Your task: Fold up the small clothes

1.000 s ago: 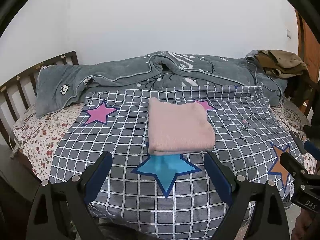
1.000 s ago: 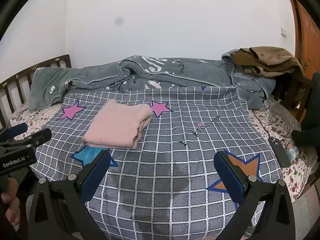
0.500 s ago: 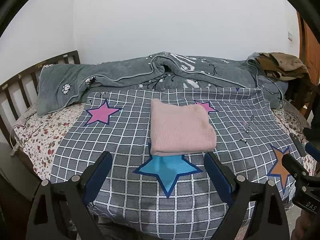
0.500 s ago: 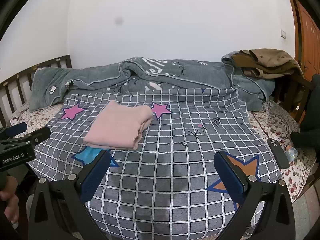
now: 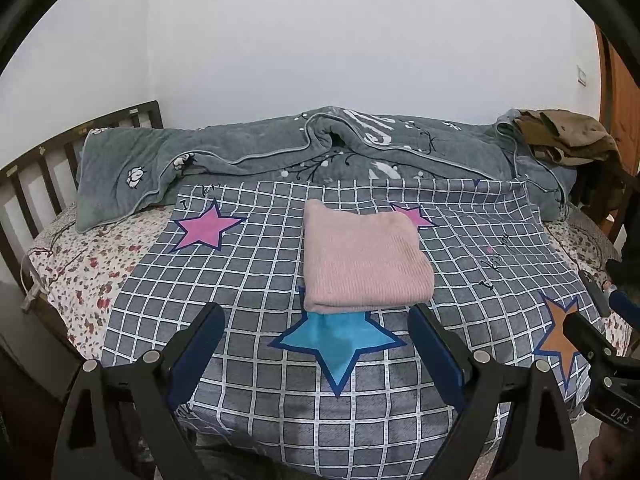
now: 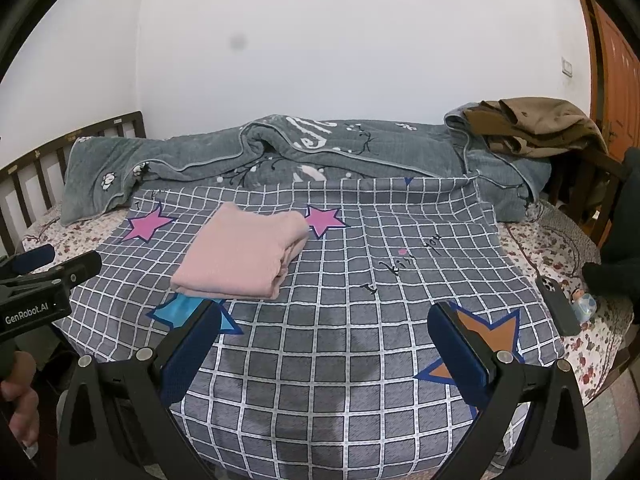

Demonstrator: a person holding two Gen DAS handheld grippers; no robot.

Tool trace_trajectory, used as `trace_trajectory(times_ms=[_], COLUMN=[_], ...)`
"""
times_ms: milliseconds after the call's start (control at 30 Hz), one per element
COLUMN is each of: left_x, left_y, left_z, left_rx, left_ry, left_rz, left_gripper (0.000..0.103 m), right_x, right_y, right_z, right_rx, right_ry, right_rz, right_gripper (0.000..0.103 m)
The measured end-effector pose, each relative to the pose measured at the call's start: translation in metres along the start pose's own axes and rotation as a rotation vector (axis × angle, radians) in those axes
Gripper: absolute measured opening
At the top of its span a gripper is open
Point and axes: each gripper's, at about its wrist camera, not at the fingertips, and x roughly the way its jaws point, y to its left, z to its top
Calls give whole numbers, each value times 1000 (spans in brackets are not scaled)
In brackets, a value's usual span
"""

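Observation:
A pink knit garment [image 5: 362, 258] lies folded into a neat rectangle on the grey checked sheet [image 5: 256, 272] with coloured stars. In the right wrist view the same pink garment [image 6: 244, 254] sits to the left, its layered edge facing right. My left gripper [image 5: 316, 320] hovers just in front of the garment, wide open with nothing between its blue pads. My right gripper [image 6: 326, 320] hangs open over bare sheet, to the right of the garment. Each gripper's side shows in the other's view.
A rumpled grey quilt [image 5: 320, 148] lies along the far side of the bed. Brown clothes [image 6: 536, 124] are piled at the back right. A dark phone [image 6: 556, 306] rests on the floral bedsheet at the right. A wooden headboard [image 5: 36, 168] stands at the left.

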Motion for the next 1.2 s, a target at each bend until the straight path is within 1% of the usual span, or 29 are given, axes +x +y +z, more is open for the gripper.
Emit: trace_trajectory(times_ms=[1200], left_x=[-10], left_y=[-2], left_z=[6], left_rx=[-22], left_ry=[-15], left_rz=[-1], left_gripper=[93], right_x=[-7], right_y=[2], right_z=[4], right_rx=[-3], right_ry=[-14], right_rz=[11], right_gripper=[101])
